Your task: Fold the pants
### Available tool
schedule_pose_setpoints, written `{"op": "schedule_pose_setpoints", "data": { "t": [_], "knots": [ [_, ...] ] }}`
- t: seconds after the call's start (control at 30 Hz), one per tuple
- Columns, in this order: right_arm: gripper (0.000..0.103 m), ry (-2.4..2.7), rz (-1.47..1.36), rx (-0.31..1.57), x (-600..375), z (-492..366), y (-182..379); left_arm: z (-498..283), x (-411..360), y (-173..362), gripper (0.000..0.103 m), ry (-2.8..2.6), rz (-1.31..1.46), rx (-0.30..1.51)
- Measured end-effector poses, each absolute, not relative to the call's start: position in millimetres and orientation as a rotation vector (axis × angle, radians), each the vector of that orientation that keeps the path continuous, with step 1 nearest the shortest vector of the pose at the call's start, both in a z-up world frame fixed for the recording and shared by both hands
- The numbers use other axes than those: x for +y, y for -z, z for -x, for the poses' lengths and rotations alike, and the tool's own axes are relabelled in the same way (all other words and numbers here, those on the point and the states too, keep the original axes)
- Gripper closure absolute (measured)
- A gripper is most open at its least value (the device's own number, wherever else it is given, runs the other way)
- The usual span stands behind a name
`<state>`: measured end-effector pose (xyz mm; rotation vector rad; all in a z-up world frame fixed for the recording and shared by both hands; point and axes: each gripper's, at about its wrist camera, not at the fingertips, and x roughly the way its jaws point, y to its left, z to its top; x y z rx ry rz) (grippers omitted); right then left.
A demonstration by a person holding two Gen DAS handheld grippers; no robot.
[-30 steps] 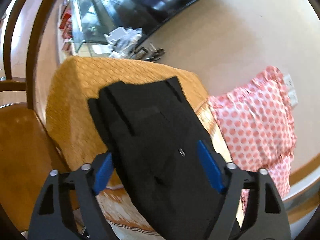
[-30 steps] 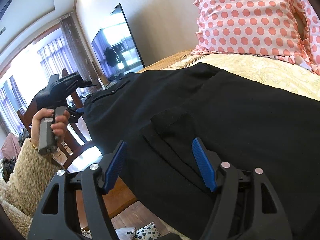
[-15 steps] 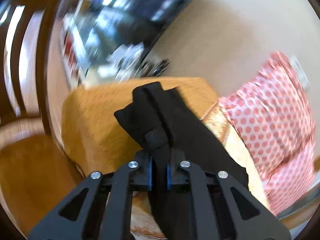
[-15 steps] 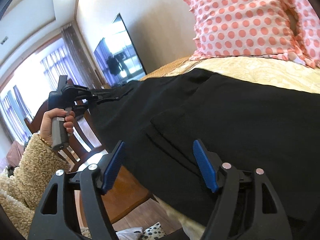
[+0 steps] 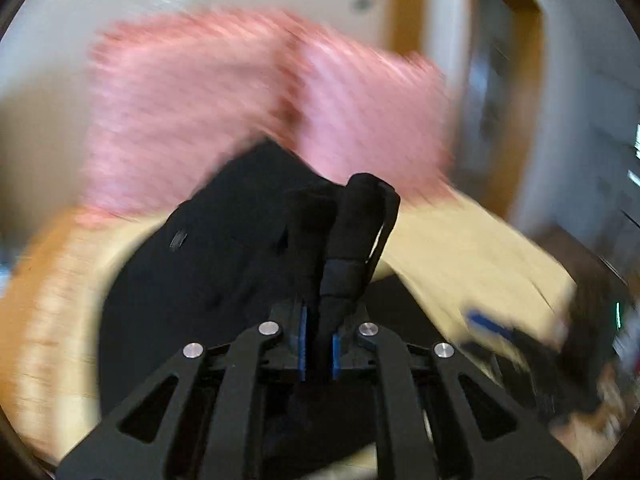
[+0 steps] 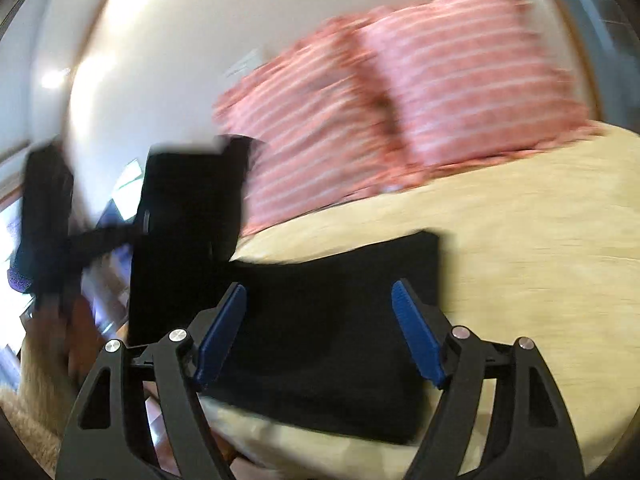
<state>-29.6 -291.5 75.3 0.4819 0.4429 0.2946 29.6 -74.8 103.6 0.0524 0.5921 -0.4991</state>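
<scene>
Left gripper [image 5: 317,354]: we see the blue pads drawn nearly together, clamped on a bunched fold of the black pants [image 5: 224,264], which rises between the fingers as a rolled ridge. Beyond it the rest of the fabric spreads down onto the yellow bedspread [image 5: 472,252]; pink pillows [image 5: 224,120] stand behind — all heavily motion-blurred.

Right gripper [image 6: 320,336]: we note the jaws spread wide, nothing between them, its blue fingertips [image 6: 224,332] poised over the part of the pants that lies flat on the bedspread [image 6: 532,240] near the bed's front edge. Whether they touch the cloth we cannot tell. At left in this view, one end of the pants is lifted upright off the bed — held up by the blurred left gripper [image 6: 44,220]. Pink pillows [image 6: 420,96] lean against the wall [image 6: 160,60].
</scene>
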Motion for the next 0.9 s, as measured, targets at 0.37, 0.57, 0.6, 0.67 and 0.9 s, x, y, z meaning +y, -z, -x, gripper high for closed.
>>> {"op": "schedule_pose_setpoints", "data": {
  "t": [0.37,0.57,0.6,0.67,0.9],
  "knots": [
    [0.025,-0.12,-0.543,0.462,-345.7,39.2,-58.8,-34.9,-100.0,-96.5,0.096,0.573,0.051,0.631],
    [0.024,-0.097,-0.549,0.46,-349.9,39.9,-58.0,-1.0,-148.8,-59.8,0.095,0.617,-0.214,0.647],
    [0.024,-0.098,-0.559,0.466,-350.8,38.9,-56.6,-0.7,-158.2,-36.8,0.094,0.631,-0.262,0.712],
    [0.024,-0.101,-0.567,0.475,-351.0,36.9,-55.7,8.3,-160.0,-25.0,0.094,0.62,-0.285,0.665],
    [0.024,-0.167,-0.53,0.424,-337.2,29.4,-75.9,21.9,-128.7,-44.7,0.046,0.876,-0.156,0.67]
  ]
}}
